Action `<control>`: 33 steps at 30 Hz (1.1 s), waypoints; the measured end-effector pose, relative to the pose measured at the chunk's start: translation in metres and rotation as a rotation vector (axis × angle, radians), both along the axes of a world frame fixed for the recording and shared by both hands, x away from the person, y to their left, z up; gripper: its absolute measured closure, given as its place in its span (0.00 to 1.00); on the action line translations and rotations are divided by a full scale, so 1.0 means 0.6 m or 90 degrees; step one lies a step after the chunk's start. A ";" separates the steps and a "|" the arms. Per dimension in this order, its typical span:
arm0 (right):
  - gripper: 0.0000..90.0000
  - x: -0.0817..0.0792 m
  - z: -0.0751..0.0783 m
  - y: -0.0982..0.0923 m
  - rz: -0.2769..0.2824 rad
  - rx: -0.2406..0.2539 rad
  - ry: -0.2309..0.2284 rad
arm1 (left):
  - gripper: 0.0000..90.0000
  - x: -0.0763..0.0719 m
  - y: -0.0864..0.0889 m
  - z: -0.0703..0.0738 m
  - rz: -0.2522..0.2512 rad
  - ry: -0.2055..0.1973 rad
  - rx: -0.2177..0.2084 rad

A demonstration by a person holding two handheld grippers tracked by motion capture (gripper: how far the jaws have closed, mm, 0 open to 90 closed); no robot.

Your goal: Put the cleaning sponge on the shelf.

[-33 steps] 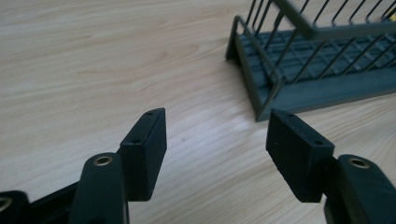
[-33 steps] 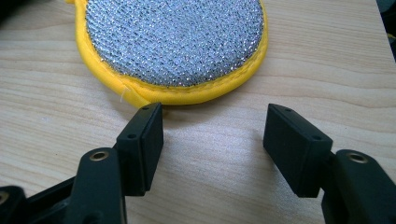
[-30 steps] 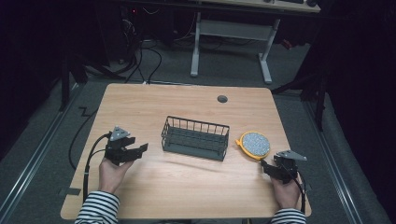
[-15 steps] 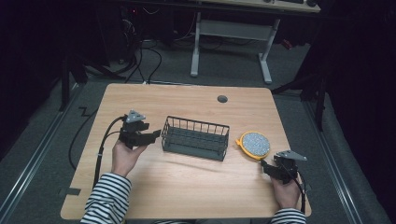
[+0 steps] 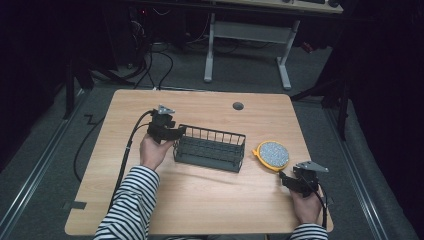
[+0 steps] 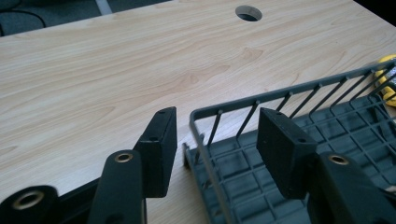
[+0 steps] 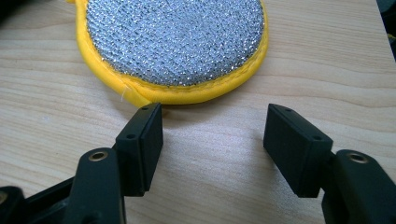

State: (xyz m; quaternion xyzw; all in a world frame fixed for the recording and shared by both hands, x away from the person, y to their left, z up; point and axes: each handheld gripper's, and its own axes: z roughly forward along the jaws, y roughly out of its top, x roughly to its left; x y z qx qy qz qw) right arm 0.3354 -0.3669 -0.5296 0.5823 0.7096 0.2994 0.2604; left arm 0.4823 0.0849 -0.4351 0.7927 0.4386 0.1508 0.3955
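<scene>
A dark wire basket (image 5: pixel 210 147) stands in the middle of the wooden table (image 5: pixel 200 200). My left gripper (image 5: pixel 176 134) is at its left end. In the left gripper view the jaws straddle the basket's corner rim (image 6: pixel 280 93), one pad outside and one inside, with gaps on both sides. The left gripper (image 6: pixel 217 126) is open, and its jaws have just been closing. A round silver scouring pad with a yellow rim (image 5: pixel 272 155) lies right of the basket. My right gripper (image 5: pixel 284 176) rests on the table just short of the pad (image 7: pixel 175 42), the gripper (image 7: pixel 212 116) open with bare wood between its jaws.
A round cable hole (image 5: pixel 238 106) sits near the table's far edge, also seen in the left gripper view (image 6: pixel 248 12). The left gripper's cable (image 5: pixel 127 150) trails off the table's left side. A desk frame (image 5: pixel 247 45) stands on the floor beyond the table.
The left hand has moved right and away from the person, up to the basket's left end, and its jaws have narrowed. The right hand and the scouring pad have stayed put.
</scene>
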 end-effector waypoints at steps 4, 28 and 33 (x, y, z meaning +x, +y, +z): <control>0.42 0.000 0.000 0.000 0.000 0.000 0.000 | 0.58 0.008 -0.005 -0.008 0.010 0.010 0.002; 0.41 -0.001 0.000 0.000 0.004 -0.001 -0.001 | 0.79 0.009 -0.011 -0.033 0.053 0.030 0.010; 0.41 -0.001 0.000 0.001 0.003 0.000 0.000 | 0.79 0.012 -0.011 -0.035 0.060 0.030 0.004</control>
